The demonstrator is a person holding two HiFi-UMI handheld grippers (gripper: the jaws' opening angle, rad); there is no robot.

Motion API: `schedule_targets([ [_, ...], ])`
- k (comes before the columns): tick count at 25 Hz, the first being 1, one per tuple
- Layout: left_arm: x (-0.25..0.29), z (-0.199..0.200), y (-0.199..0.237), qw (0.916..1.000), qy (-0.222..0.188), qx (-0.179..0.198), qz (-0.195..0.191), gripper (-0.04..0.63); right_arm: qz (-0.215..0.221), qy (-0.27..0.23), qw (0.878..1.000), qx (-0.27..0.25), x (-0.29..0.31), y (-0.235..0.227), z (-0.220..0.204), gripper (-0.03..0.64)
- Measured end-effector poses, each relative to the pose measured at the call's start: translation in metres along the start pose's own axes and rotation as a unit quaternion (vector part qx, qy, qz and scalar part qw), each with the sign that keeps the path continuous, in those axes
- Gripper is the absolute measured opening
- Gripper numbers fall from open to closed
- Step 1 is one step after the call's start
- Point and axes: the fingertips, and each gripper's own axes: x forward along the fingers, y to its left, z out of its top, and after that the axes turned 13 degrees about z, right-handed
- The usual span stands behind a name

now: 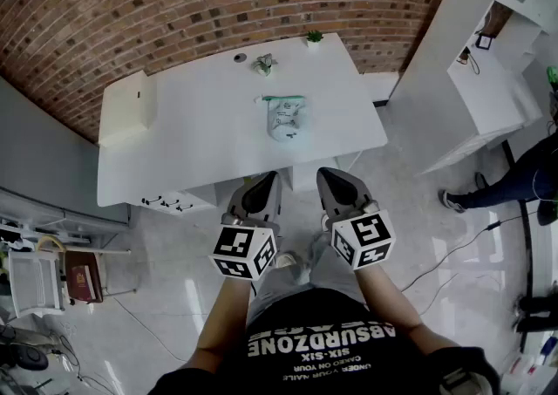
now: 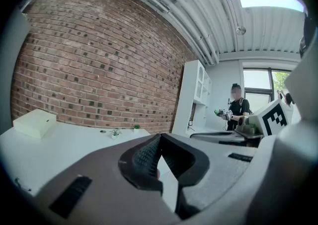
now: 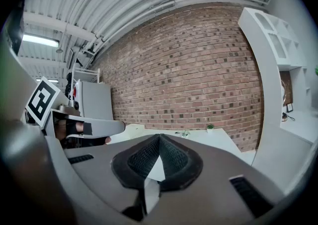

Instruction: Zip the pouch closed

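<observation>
A clear pouch (image 1: 286, 117) with a green zip edge lies on the white table (image 1: 200, 136), toward its right-hand half. My left gripper (image 1: 264, 182) and right gripper (image 1: 330, 178) hang side by side in front of the table's near edge, short of the pouch. Both are shut with nothing between the jaws. In the left gripper view the left gripper (image 2: 159, 137) has its jaw tips touching. The right gripper (image 3: 159, 137) looks the same in the right gripper view. The pouch is hidden in both gripper views.
A white box (image 1: 131, 108) lies at the table's left end. Small potted plants (image 1: 264, 64) and a round disc (image 1: 240, 57) stand by the brick wall. A white shelf unit (image 1: 514, 27) stands at the right. Another person (image 2: 237, 111) stands there; cables (image 1: 453, 254) cross the floor.
</observation>
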Motion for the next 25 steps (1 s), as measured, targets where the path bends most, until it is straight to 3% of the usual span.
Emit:
schedule_targets([
  [13,-0.001,-0.001,0.014,0.9999,0.004,0.001,0.012,0.006,-0.007,0.003,1.0,-0.007,0.011,0.004,0.002,-0.002],
  [25,0.067,0.01,0.017,0.9993,0.024,0.007,0.026,0.006,0.025,0.025,0.999,-0.008,0.045,-0.05,0.01,-0.002],
])
